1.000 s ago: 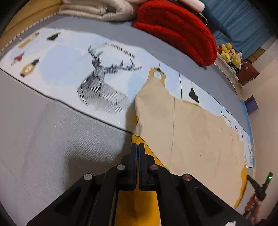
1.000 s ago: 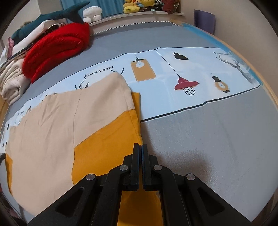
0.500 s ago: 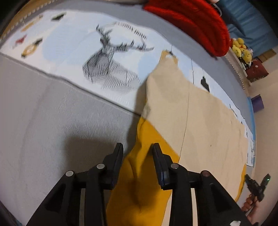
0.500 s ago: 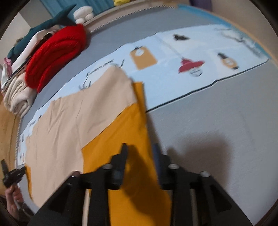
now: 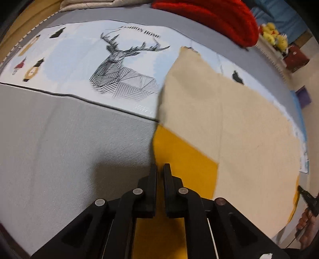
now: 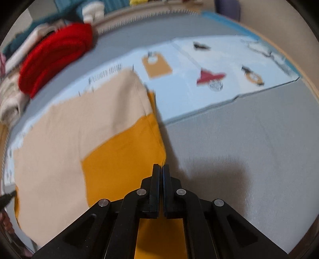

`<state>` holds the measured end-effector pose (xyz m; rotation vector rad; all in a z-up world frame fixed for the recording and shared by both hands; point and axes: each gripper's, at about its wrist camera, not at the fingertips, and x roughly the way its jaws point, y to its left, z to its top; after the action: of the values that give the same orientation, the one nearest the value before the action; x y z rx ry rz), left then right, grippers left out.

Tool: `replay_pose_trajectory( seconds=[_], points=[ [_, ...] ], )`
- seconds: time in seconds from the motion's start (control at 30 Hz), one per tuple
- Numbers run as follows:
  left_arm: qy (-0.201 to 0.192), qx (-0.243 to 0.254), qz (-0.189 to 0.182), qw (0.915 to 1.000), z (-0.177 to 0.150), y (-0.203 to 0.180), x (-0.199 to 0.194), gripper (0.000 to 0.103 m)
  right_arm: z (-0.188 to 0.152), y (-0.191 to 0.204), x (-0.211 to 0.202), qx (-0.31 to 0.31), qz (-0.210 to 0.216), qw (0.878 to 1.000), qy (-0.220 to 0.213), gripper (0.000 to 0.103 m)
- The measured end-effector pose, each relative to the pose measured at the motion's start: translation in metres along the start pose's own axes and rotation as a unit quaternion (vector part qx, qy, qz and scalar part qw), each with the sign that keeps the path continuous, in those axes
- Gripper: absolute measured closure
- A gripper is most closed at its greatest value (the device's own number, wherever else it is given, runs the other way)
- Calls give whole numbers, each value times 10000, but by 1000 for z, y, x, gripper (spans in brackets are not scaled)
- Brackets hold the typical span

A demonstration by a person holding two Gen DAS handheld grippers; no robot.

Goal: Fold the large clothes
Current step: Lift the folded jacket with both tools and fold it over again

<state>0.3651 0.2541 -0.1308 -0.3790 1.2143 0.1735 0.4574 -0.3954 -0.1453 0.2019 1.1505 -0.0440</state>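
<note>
A large beige and mustard-yellow garment [image 5: 229, 123] lies spread on the bed; it also shows in the right wrist view [image 6: 83, 135]. My left gripper [image 5: 160, 169] sits at the garment's left yellow edge, its jaws nearly together with a narrow gap, and the yellow cloth runs under them. My right gripper [image 6: 161, 169] is shut at the garment's right yellow edge, with the cloth corner at the fingertips. Both views are blurred.
The bed has a grey cover [image 5: 59, 143] and a pale blue printed sheet with a deer [image 5: 117, 65] and lamps [image 6: 211, 77]. A red blanket [image 6: 53, 55] and folded cream bedding [image 5: 99, 3] lie at the far side.
Both grippers opened half a second ago and have since closed again at the yellow edges of the garment. Both cameras moved, and the garment edges shifted.
</note>
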Motion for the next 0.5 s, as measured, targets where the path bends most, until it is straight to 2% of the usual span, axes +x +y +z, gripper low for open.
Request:
replay_pose_trajectory(
  seconds=[0.03, 0.07, 0.13, 0.17, 0.23, 0.27, 0.3, 0.33, 0.37, 0.4, 0.43, 0.5],
  points=[
    [-239, 184, 204, 9993, -2, -4, -12, 96, -1, 0, -1, -78, -88, 9999, -14, 100],
    [-408, 328, 255, 9983, -3, -7, -23, 95, -1, 3, -7, -178, -163, 9997, -100, 94],
    [-767, 705, -47, 9945, -10, -16, -49, 95, -2, 4, -24, -308, -290, 9984, -366, 93],
    [-785, 963, -401, 9914, -18, -23, -59, 95, -4, 5, -34, -408, -325, 9973, -519, 93],
    [-415, 1392, -879, 9855, -34, -34, -57, 91, -8, 8, -48, -626, -175, 9956, -678, 93],
    [1, 1632, -1082, 9806, -45, -40, -48, 88, -14, 11, -54, -823, -3, 9942, -686, 93],
    [492, 1934, -1070, 9740, -60, -47, -33, 82, -19, 14, -54, -992, 177, 9931, -598, 93],
    [742, 2168, -889, 9693, -70, -52, -22, 81, -23, 16, -51, -1128, 386, 9921, -383, 93],
    [948, 2477, -521, 9628, -83, -55, -9, 81, -31, 17, -43, -1264, 547, 9905, -51, 93],
    [1056, 2678, -233, 9574, -92, -56, 1, 81, -41, 19, -31, -1455, 459, 9877, 340, 93],
    [1102, 2729, -138, 9556, -97, -54, 5, 81, -50, 20, -21, -1617, 258, 9847, 590, 93],
    [1026, 2585, -196, 9604, -97, -50, 0, 81, -73, 15, 2, -1972, -260, 9724, 1218, 93]
  ],
)
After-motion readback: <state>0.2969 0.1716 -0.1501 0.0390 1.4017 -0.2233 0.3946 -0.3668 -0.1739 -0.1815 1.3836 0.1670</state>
